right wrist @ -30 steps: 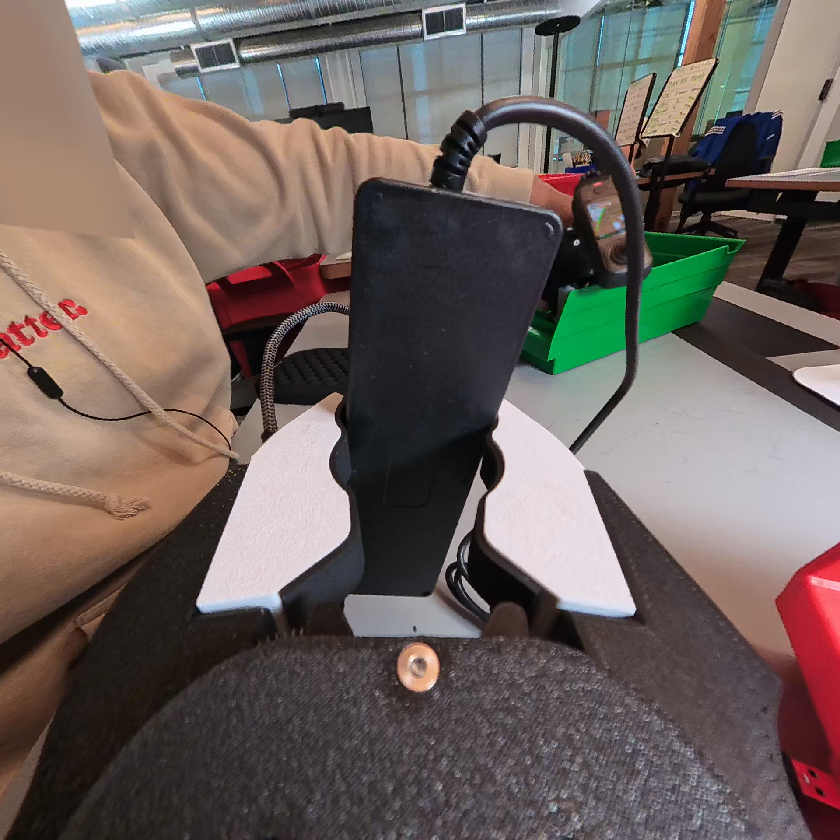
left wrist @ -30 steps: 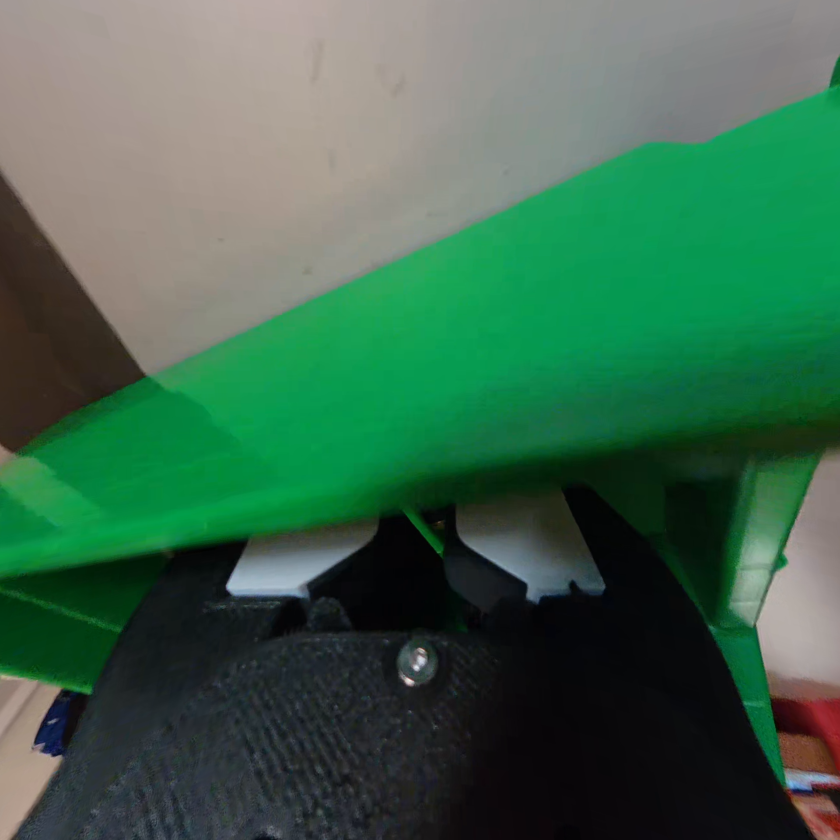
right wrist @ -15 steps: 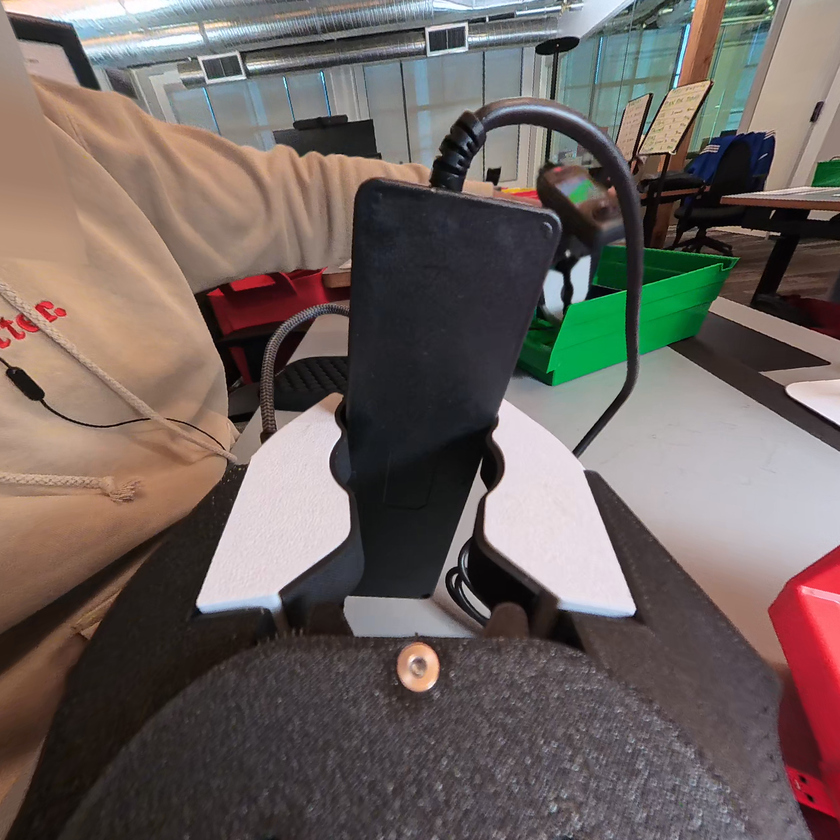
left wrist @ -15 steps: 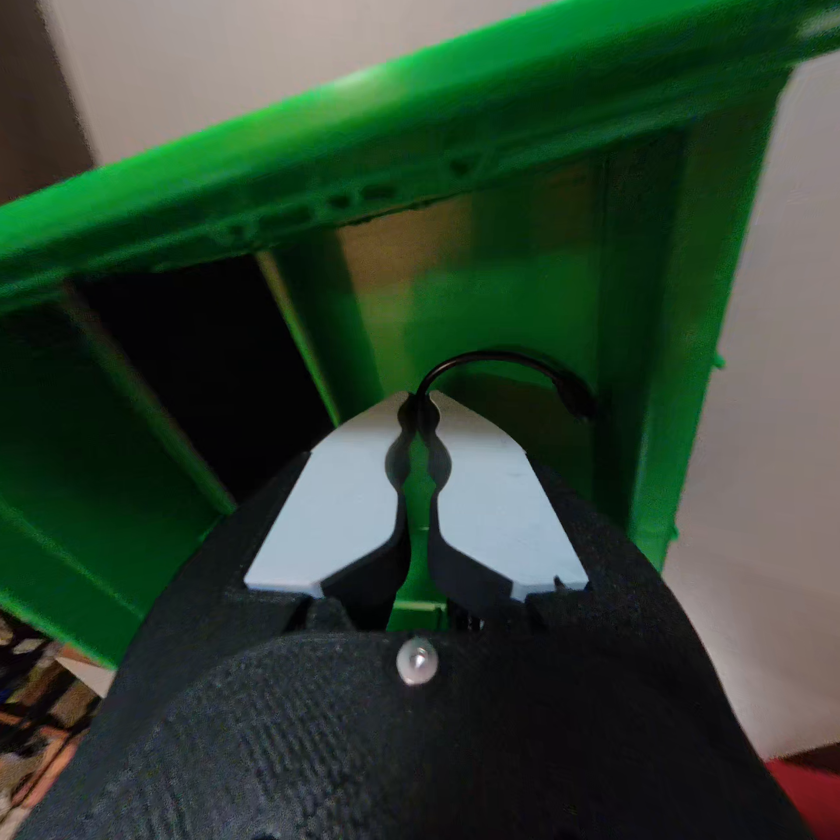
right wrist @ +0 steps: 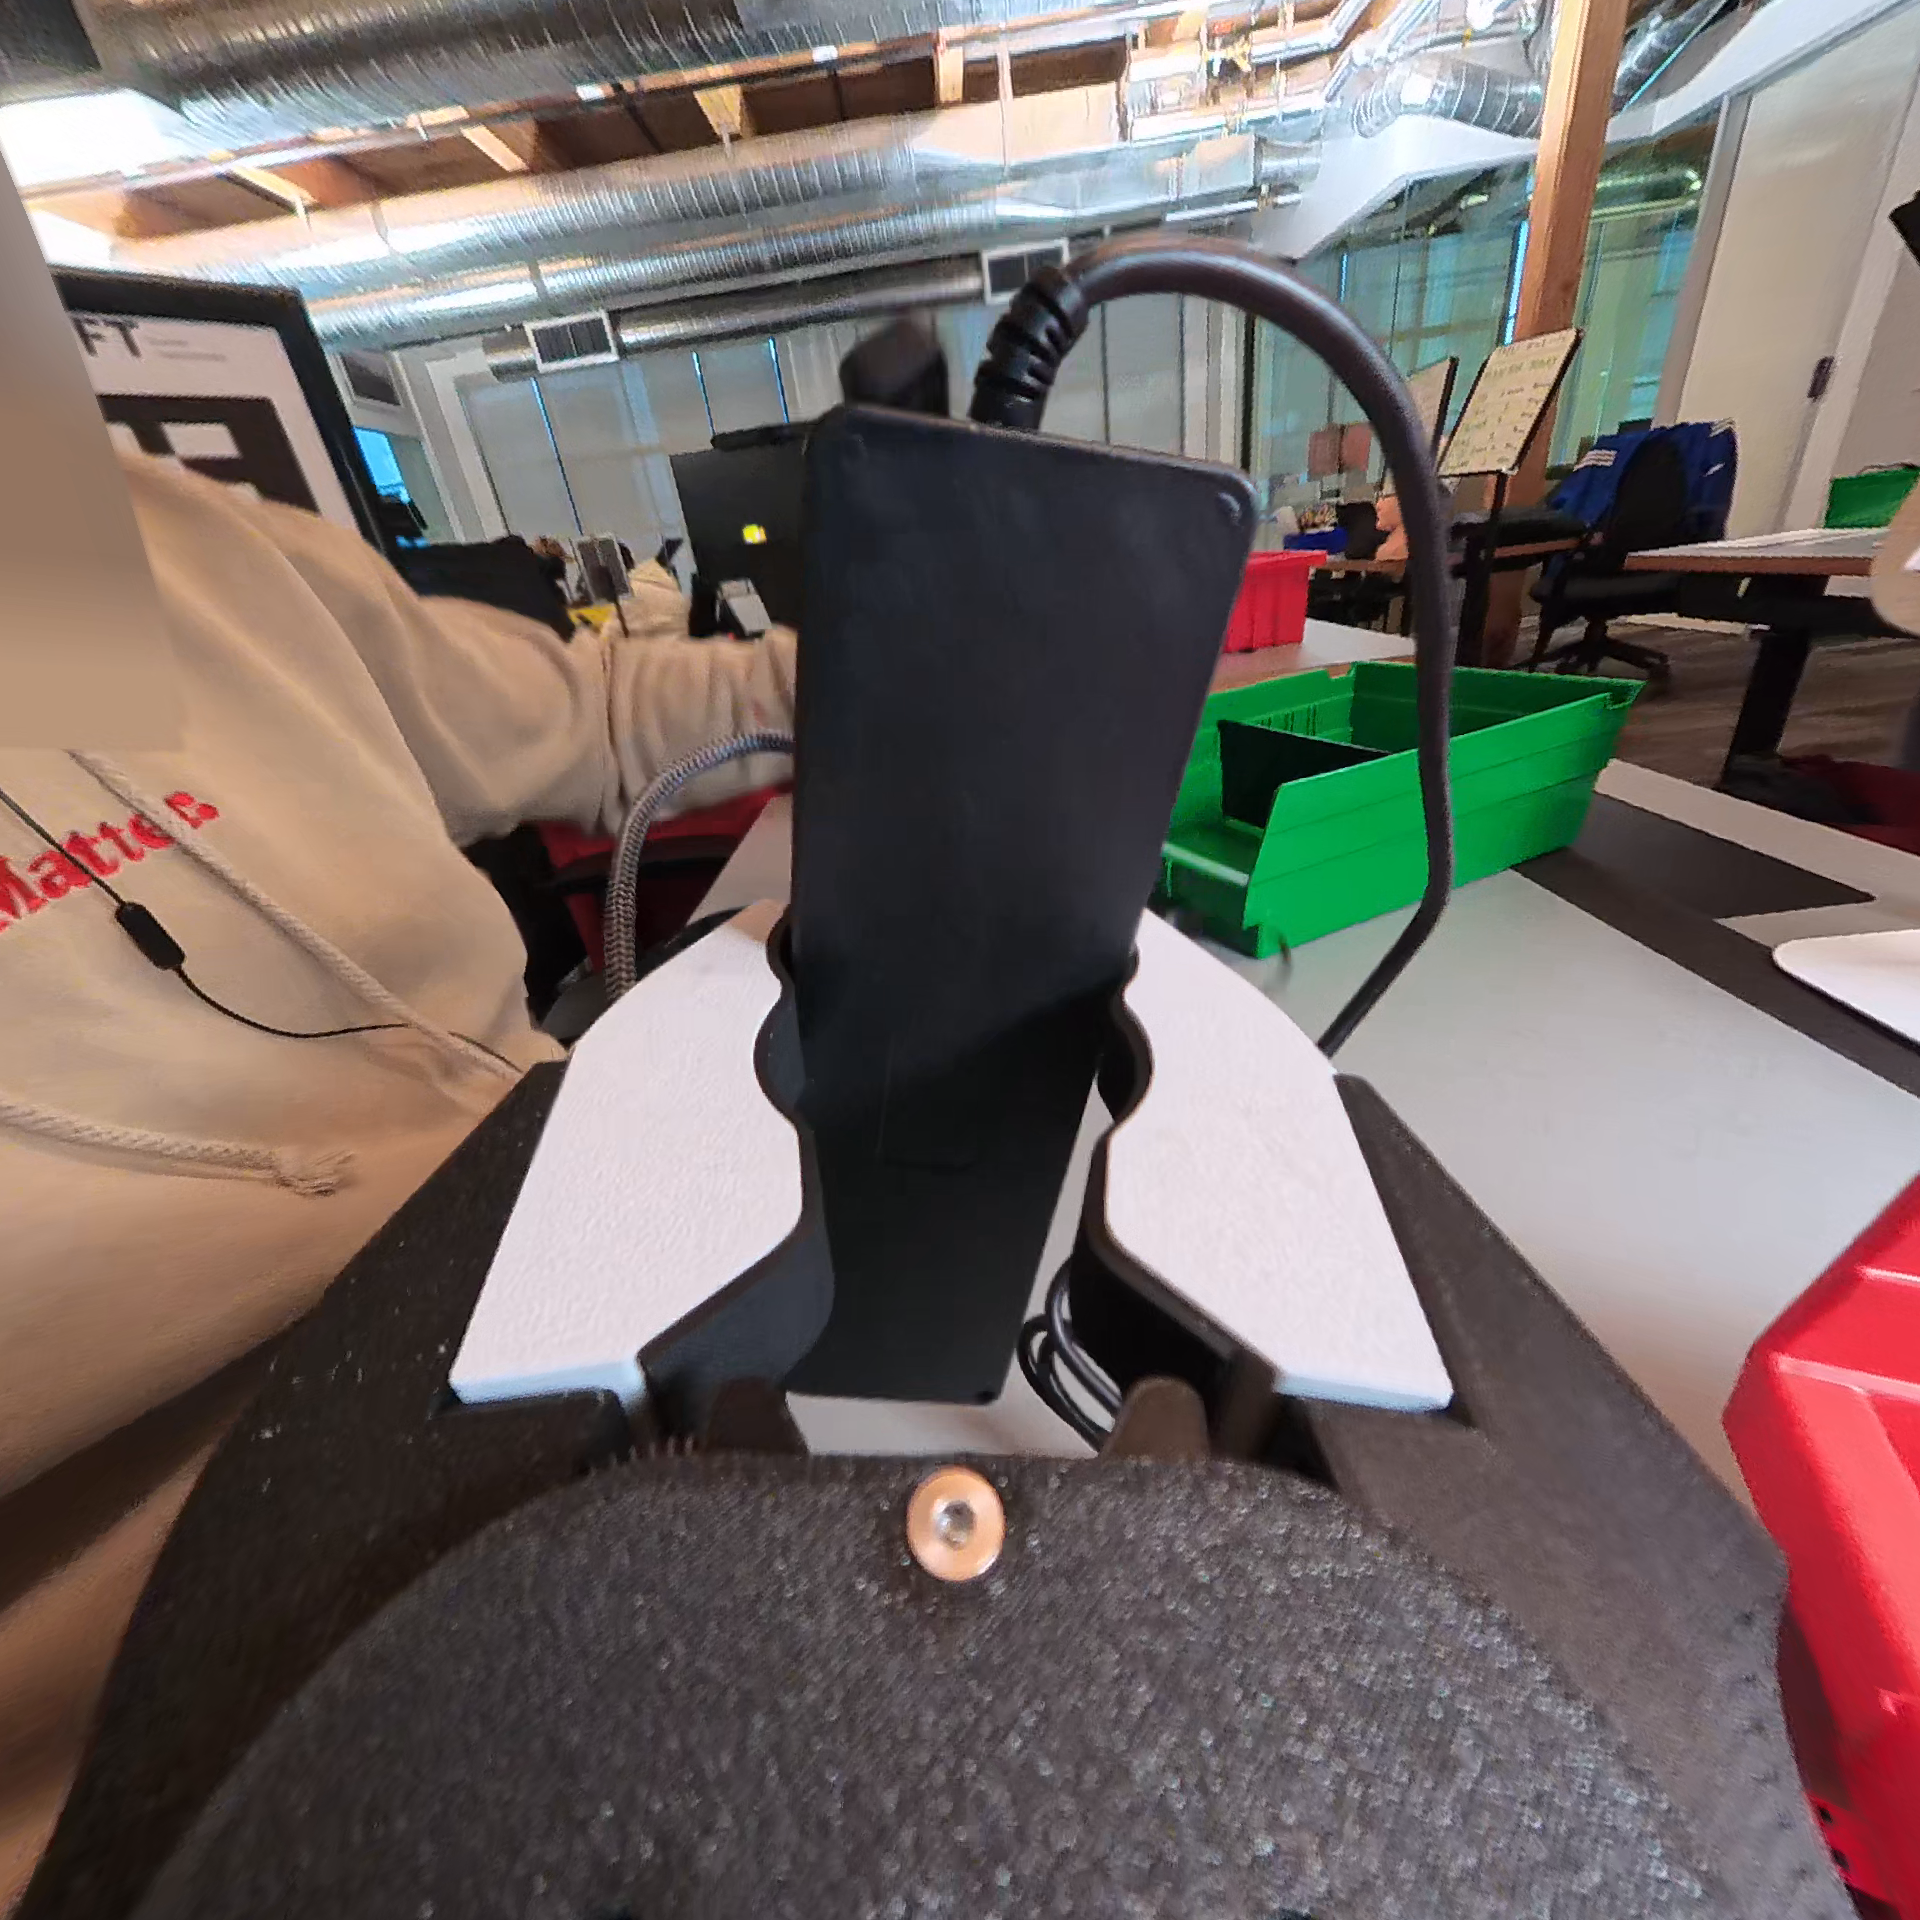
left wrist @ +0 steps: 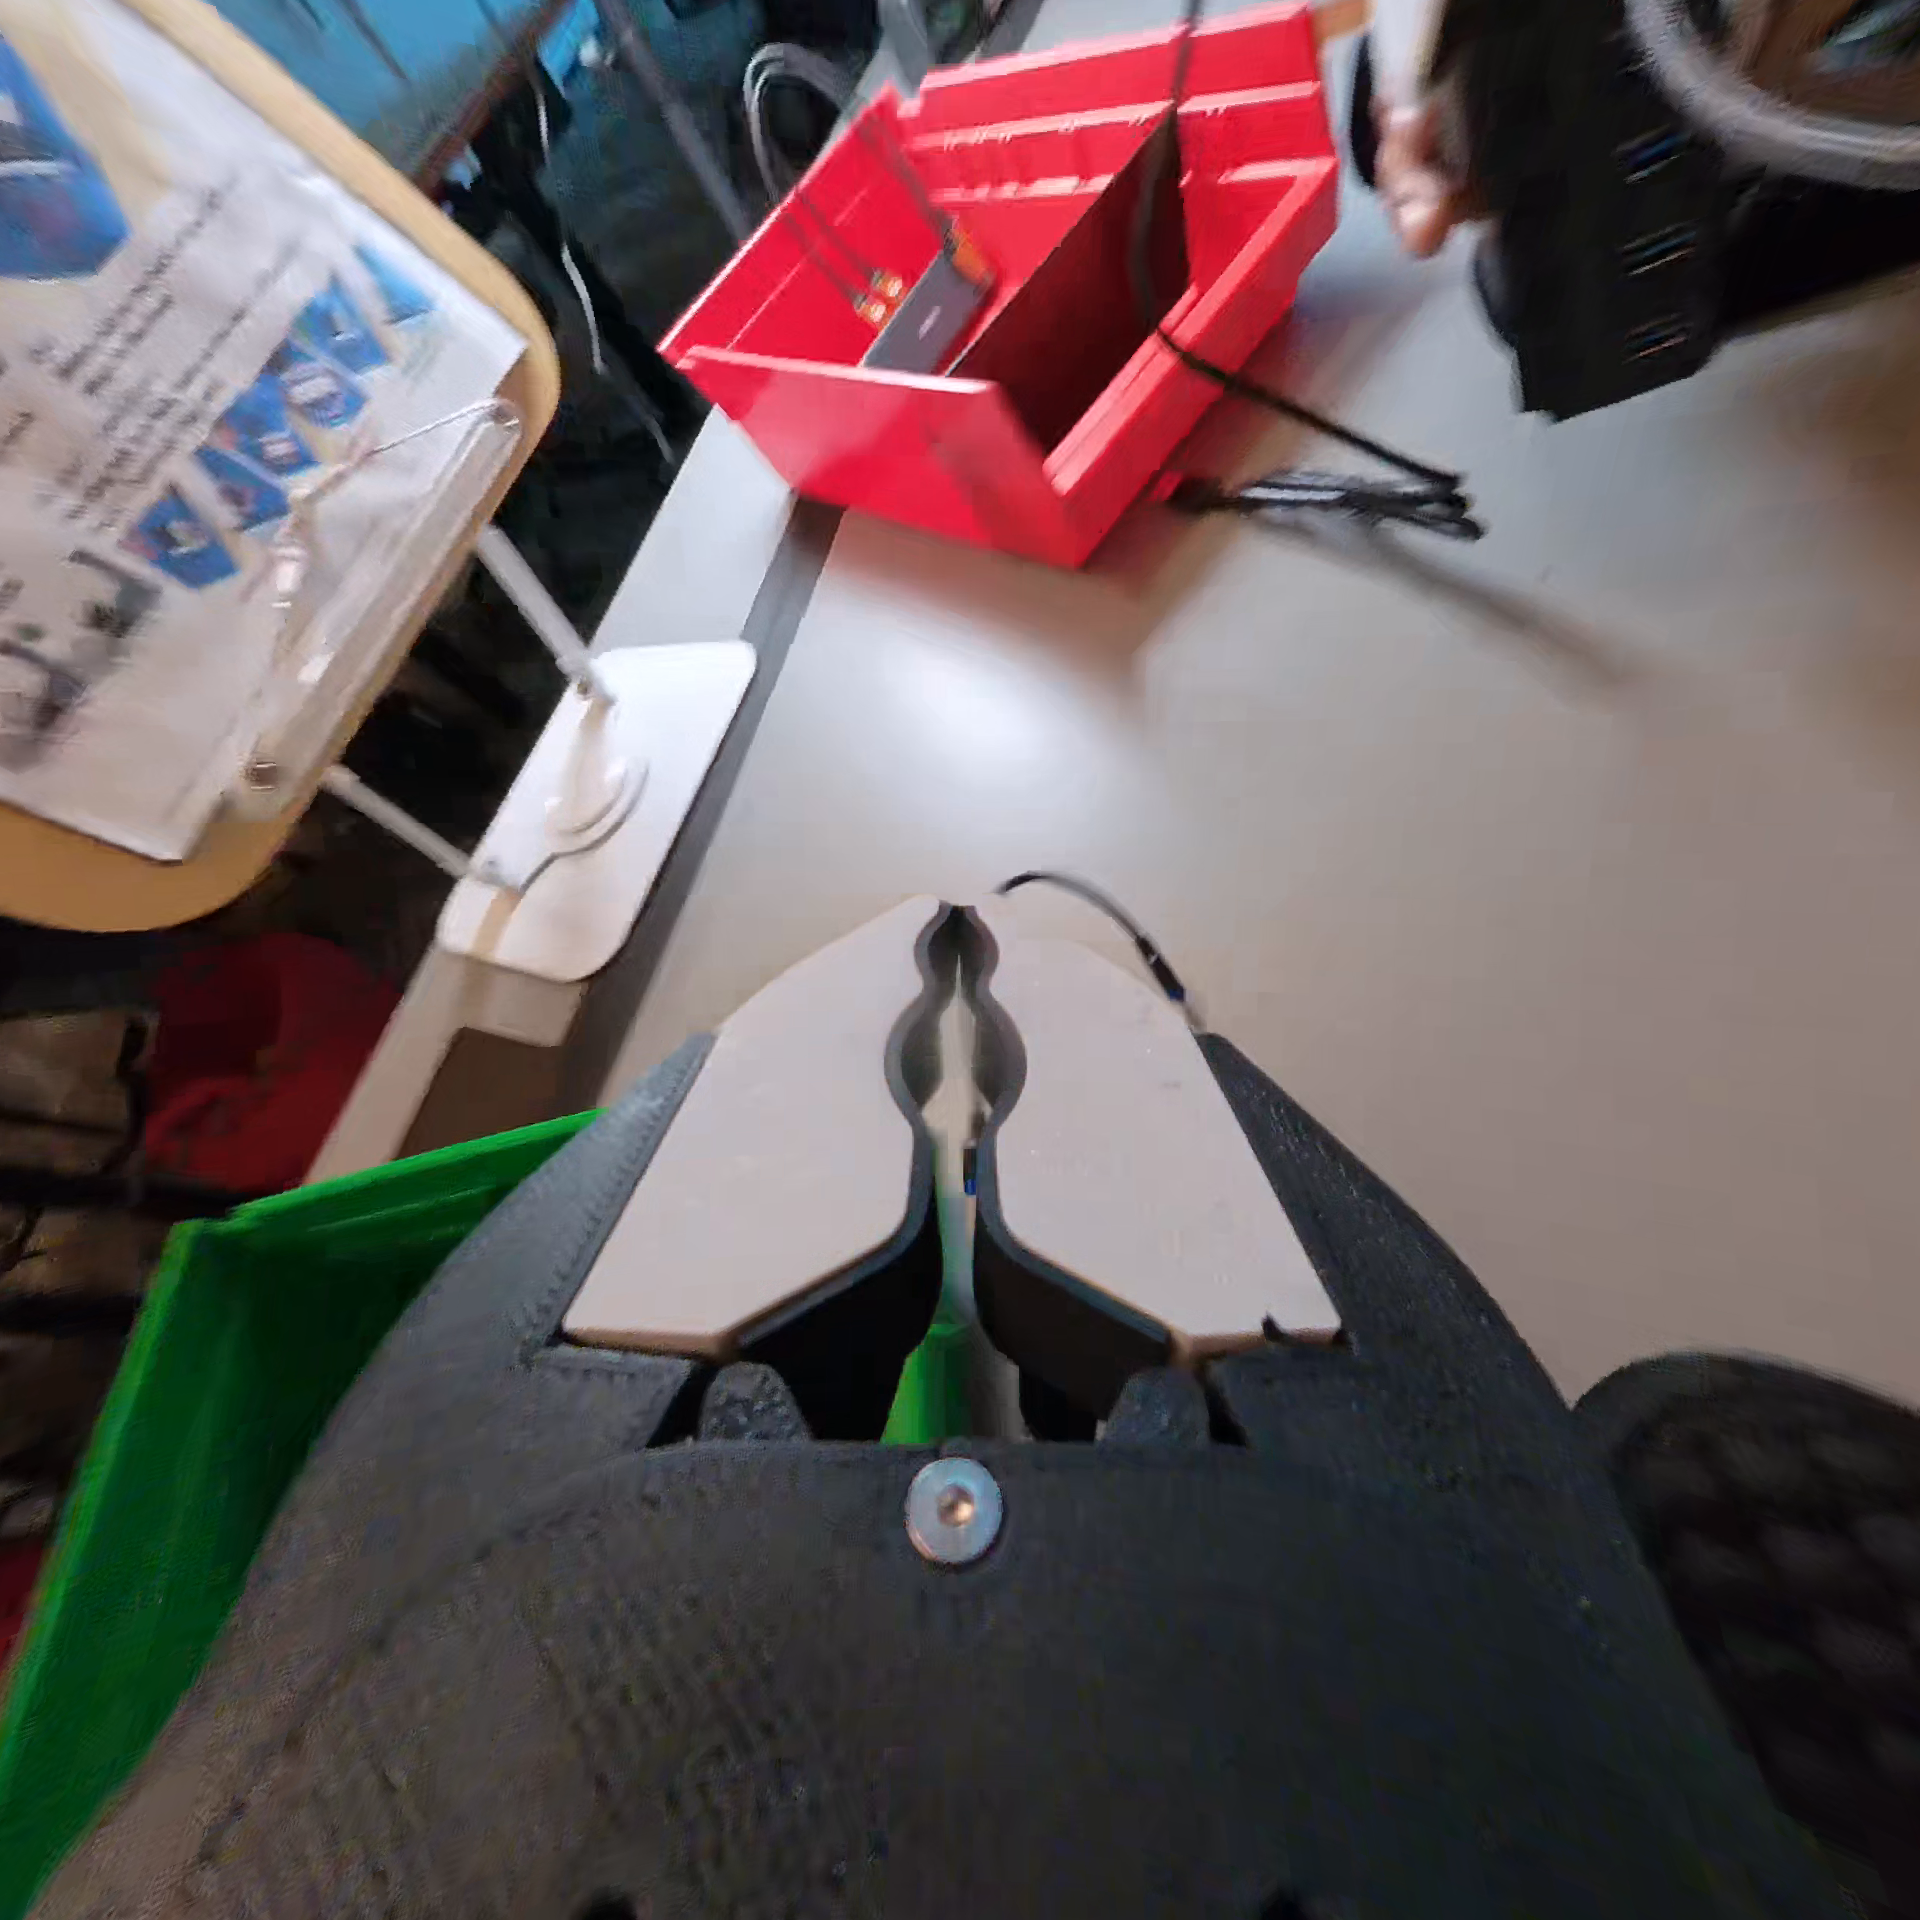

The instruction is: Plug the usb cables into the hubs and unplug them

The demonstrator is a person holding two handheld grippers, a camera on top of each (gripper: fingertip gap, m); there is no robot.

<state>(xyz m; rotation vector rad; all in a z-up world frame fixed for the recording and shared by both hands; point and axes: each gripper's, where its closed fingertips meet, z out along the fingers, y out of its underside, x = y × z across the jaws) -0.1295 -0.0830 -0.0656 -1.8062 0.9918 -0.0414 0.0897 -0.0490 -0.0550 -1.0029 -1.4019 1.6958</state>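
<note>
My left gripper (left wrist: 956,914) is shut on a thin black USB cable (left wrist: 1127,930). The cable curls out of the fingertips to the right, above the grey table (left wrist: 1351,935). My right gripper (right wrist: 956,935) is shut on a black USB hub (right wrist: 997,779) and holds it upright. The hub's thick black cable (right wrist: 1429,727) arcs from its top down to the right. In the left wrist view the hub (left wrist: 1600,260) shows blurred at the upper right, apart from the thin cable's end.
A green bin (left wrist: 208,1403) is at my lower left and also shows in the right wrist view (right wrist: 1403,790). A red bin (left wrist: 1018,312) stands ahead, with a black cable bundle (left wrist: 1351,494) beside it. A white stand base (left wrist: 603,810) sits at the table edge. A person in a beige hoodie (right wrist: 260,935) is close on the left.
My left gripper has come up out of the green bin holding the thin black cable and now points across the table toward the red bin. My right gripper still holds the hub, tilted slightly upward.
</note>
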